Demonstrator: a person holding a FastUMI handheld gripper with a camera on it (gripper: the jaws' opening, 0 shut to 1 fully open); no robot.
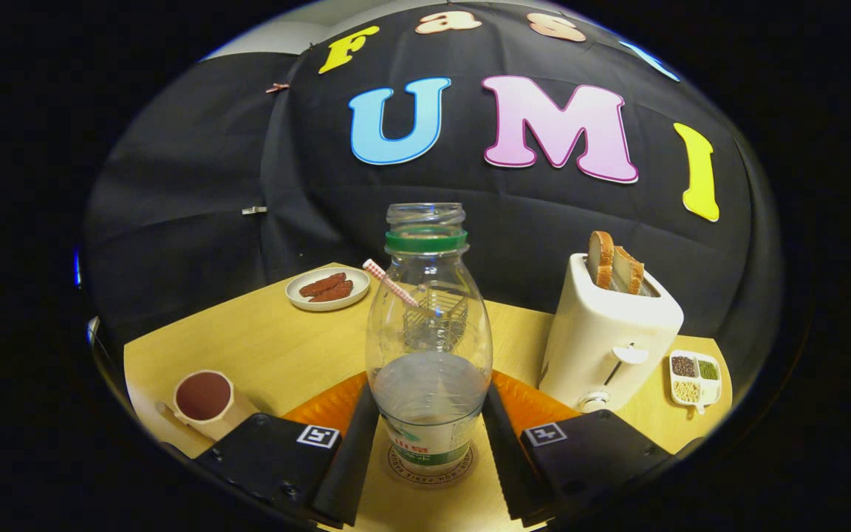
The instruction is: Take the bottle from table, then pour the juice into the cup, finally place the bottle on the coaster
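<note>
A clear plastic bottle (429, 318) with a green neck ring and no cap stands upright on a round printed coaster (431, 467) on the wooden table (263, 347). Its lower part holds a little pale liquid. My gripper (429, 395) is shut on the bottle, with one finger pressed against each side of its lower body. A pale cup (205, 401) of dark red juice stands to the left, just beyond the left finger.
A white toaster (606, 332) with bread slices stands close on the right. Beside it lies a small divided dish (695, 378) of grains. An orange mat (536, 405) lies behind the bottle. A plate (327, 288) of brown pieces sits at the back left.
</note>
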